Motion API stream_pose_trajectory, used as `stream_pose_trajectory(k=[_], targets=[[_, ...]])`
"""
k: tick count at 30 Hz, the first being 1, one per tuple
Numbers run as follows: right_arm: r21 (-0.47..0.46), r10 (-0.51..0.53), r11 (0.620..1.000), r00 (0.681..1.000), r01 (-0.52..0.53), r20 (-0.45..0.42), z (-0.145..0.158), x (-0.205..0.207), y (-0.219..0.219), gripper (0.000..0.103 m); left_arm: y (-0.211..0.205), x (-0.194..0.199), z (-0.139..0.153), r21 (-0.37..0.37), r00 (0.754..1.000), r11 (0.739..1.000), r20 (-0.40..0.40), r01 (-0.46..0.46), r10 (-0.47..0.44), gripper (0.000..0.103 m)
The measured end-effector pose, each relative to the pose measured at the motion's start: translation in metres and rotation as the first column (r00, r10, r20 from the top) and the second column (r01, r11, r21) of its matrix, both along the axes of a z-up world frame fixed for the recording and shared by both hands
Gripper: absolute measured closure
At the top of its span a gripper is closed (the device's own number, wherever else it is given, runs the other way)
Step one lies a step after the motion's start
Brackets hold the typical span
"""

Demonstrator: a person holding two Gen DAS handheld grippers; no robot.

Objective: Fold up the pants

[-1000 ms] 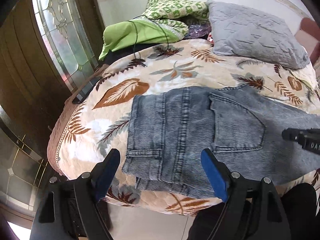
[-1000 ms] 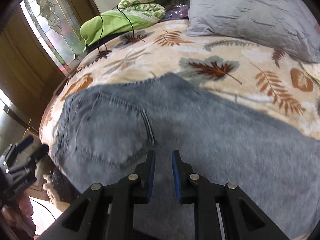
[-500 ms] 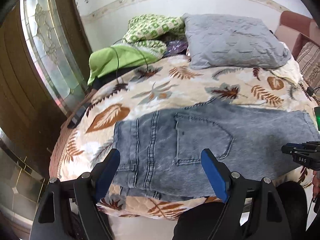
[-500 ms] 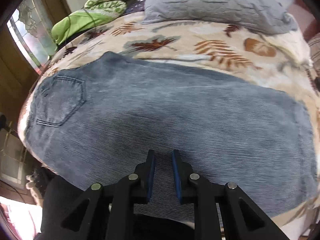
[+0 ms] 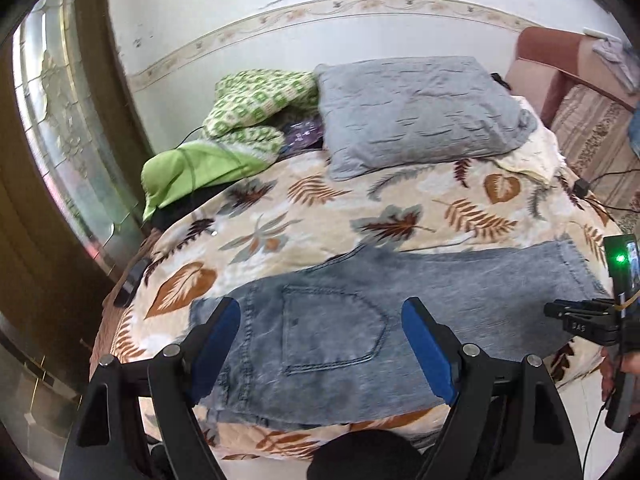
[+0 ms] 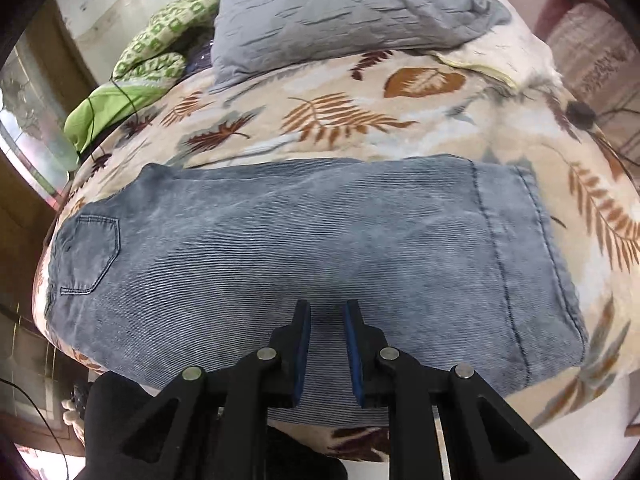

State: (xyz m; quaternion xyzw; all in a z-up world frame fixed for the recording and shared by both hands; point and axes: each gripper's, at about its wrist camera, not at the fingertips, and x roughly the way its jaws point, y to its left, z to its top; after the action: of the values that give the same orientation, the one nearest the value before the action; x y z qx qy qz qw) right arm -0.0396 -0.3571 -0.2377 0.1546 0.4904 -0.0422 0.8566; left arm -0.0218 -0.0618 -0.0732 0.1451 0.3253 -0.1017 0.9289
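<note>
Grey-blue jeans (image 5: 360,340) lie flat across the near edge of a leaf-print bed, waist at the left, hems at the right; they also show in the right wrist view (image 6: 300,248). A back pocket (image 5: 332,332) faces up. My left gripper (image 5: 322,320) is wide open and empty, held above the waist end. My right gripper (image 6: 328,320) has its jaws narrowly apart with nothing between them, above the near edge of the legs. It also shows at the right edge of the left wrist view (image 5: 576,314).
A grey pillow (image 5: 416,112) and green bedding (image 5: 224,152) lie at the far side of the bed (image 5: 320,216). A glass door (image 5: 60,140) stands at the left. A sofa (image 5: 580,92) is at the right. Cables (image 5: 592,196) trail off the bed's right corner.
Both grippers have pulled back and up from the jeans, so the whole length of the pants shows now. The jeans lie still. The right jaws have opened a little.
</note>
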Motion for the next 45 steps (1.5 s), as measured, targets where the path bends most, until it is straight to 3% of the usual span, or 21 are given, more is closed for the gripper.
stream_pose_trajectory(k=[10,22,32,45], targets=[[0.022,-0.041,0.999,0.999,0.042,-0.024,-0.014,-0.012,-0.025,0.083,-0.050,0.000,0.005,0.040,0.997,0.997,-0.004,0.073,-0.072,0.020],[0.086,-0.088,0.993,0.992,0.080,0.093,0.026,-0.033,-0.045,0.083,-0.101,-0.016,-0.019,0.081,0.974,0.977,-0.128,0.197,-0.186,0.020],[0.084,-0.024,0.996,0.986,0.010,0.166,0.058,-0.030,-0.019,0.083,-0.087,-0.013,-0.034,0.056,0.971,0.985,-0.187,0.163,-0.150,0.020],[0.071,0.018,0.997,0.987,-0.030,0.162,0.059,-0.024,-0.001,0.083,-0.073,-0.007,-0.036,0.054,0.974,0.989,-0.190,0.137,-0.124,0.020]])
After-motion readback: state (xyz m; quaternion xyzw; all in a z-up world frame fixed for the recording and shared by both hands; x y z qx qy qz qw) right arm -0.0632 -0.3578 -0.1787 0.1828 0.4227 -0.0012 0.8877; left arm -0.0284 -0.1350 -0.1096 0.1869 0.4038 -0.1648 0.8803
